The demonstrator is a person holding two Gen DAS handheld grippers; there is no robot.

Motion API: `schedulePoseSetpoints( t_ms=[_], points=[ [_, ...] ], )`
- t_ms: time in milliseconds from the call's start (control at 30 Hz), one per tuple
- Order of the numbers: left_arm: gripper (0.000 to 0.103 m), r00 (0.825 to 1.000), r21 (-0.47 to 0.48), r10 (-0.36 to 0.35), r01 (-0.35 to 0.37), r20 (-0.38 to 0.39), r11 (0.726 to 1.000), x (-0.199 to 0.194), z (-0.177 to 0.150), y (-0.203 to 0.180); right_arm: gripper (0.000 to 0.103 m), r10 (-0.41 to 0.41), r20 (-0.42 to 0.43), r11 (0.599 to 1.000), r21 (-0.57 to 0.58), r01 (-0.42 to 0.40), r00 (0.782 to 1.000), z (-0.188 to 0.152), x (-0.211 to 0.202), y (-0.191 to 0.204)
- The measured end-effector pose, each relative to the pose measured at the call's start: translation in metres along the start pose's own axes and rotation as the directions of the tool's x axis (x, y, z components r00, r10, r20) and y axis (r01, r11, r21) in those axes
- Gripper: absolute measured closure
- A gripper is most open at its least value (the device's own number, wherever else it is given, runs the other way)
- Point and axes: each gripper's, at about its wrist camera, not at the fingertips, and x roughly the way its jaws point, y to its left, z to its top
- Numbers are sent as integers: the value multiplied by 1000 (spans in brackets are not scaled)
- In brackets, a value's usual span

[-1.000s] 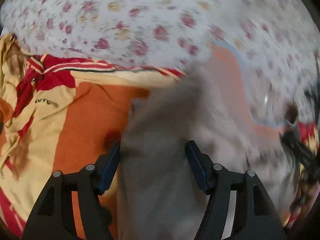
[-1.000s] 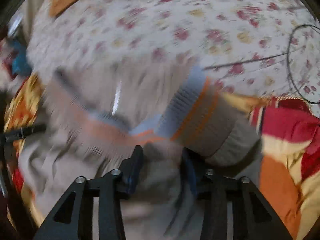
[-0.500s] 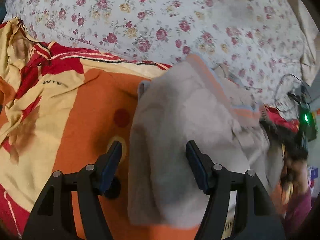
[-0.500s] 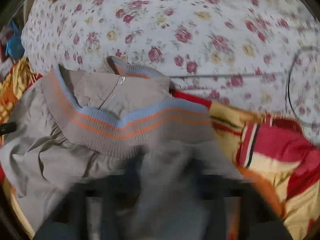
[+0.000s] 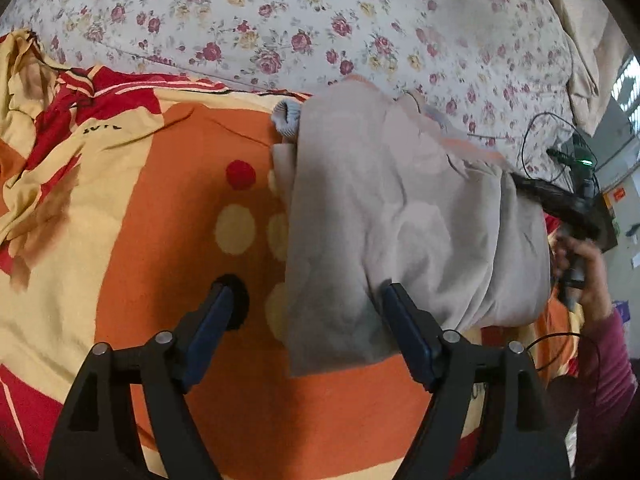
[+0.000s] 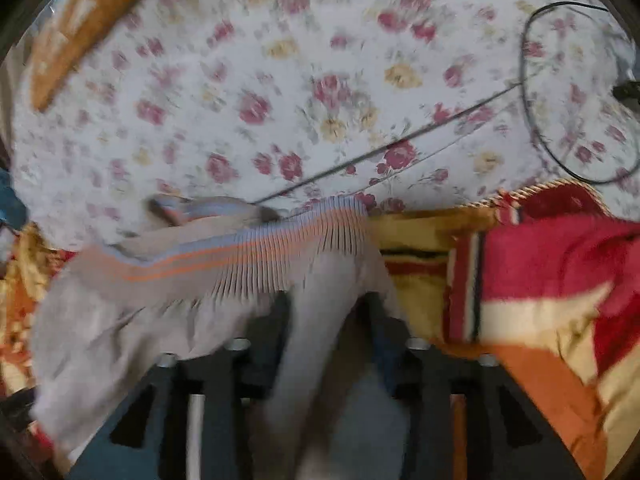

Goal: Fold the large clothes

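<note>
Covering most of both views is an orange, cream and red blanket (image 5: 168, 208), its orange field marked with pale dots and one red dot; beyond the blanket's far edge runs a white sheet with small red roses (image 5: 304, 20). The grey jacket (image 5: 392, 216) lies bunched on the blanket, its far end reaching that edge, with a blue-and-orange ribbed hem (image 6: 240, 256) showing in the right wrist view. A thin black cable (image 6: 400, 148) crosses the sheet beyond the jacket and loops near the blanket's red corner. Past the jacket's right side, in the left wrist view, are a wall, a window and a small device with a green light (image 5: 584, 162).

The left gripper (image 5: 308, 300) has just been opening; its jaws stand wide apart. A flap of the jacket lies between them, touching or nearly touching only the right finger. The right gripper (image 6: 324, 316) has also just been opening, with a fold of grey cloth running between its jaws. That view is smeared by motion, so whether the pads press on the cloth cannot be told.

At the jacket's right side a hand (image 5: 580, 268) in a maroon sleeve (image 5: 604, 368) holds a dark handle, blurred and partly cut off by the lens rim. An orange shape (image 6: 80, 20) at the sheet's far left corner is too blurred to identify.
</note>
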Motion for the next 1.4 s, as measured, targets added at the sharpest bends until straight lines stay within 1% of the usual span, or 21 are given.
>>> schedulePoseSetpoints(
  t_ms=[67,200,367,500,533,567,600,633,667,700,767,833,900,967,1067,1167,1200,1267,1333,1367,1400],
  points=[
    [25,999,7,-25,25,-26,1000,4,-2,1,37,45,14,999,16,-46,999,-14,-31,-8],
    [25,996,-20,-91,91,-9,996,4,-3,9,26,124,-24,992,-6,-124,992,-56,-73,-25],
    [25,977,-26,-214,214,10,976,-11,-1,16,24,162,-66,986,-16,-163,985,-96,-94,-25],
    [25,976,11,-209,210,-55,978,5,-5,6,22,202,-71,978,-35,-205,977,-110,-89,-16],
    [25,979,30,-187,190,-87,981,14,-9,2,24,218,-66,975,-30,-221,974,-114,-88,-14],
    [29,979,33,-177,181,-98,983,19,-10,1,37,240,-62,970,-19,-242,969,-115,-86,-14],
    [48,981,26,-166,169,-95,985,23,-11,2,67,254,-66,967,-4,-255,965,-115,-83,-13],
    [63,986,24,-141,144,-88,989,24,-12,2,79,252,-79,968,4,-252,965,-115,-77,-10],
    [87,991,37,-99,102,-85,994,23,-11,2,83,239,-89,971,1,-240,967,-116,-75,-9],
    [92,992,39,-97,100,-81,994,20,-11,2,89,237,-75,971,0,-238,969,-116,-80,-8],
    [95,991,26,-130,131,-37,991,-1,-11,2,100,230,-34,973,-7,-230,973,-113,-97,-7],
    [97,994,57,-111,111,11,992,-23,-12,-2,101,250,6,968,-15,-250,968,-109,-120,-9],
    [100,996,62,-82,79,40,995,-41,-16,0,101,230,10,972,-46,-229,973,-108,-140,-9],
    [100,998,45,-58,56,35,997,-38,-21,9,101,185,-12,980,-73,-186,983,-117,-142,-10],
    [100,999,-4,8,-8,-40,1000,-9,-27,23,101,109,-100,992,-49,-114,989,-133,-113,-19],
    [100,999,-23,19,-19,-30,1000,-8,-25,26,99,86,-114,995,-37,-90,990,-141,-105,-21],
    [100,999,-11,36,-36,-10,999,-14,-22,23,92,94,-97,995,-19,-96,991,-138,-112,-21],
    [99,997,2,69,-69,20,998,-26,-18,18,87,71,-64,997,-5,-71,995,-131,-128,-18],
    [98,992,-8,107,-107,60,994,-38,-13,15,72,56,-7,998,-39,-56,998,-121,-148,-4],
    [93,989,-15,124,-123,75,992,-42,-11,15,61,58,13,996,-69,-57,998,-117,-153,4],
    [83,987,-25,134,-132,90,991,-45,-8,13,57,59,31,993,-101,-55,998,-113,-157,14]
  ],
)
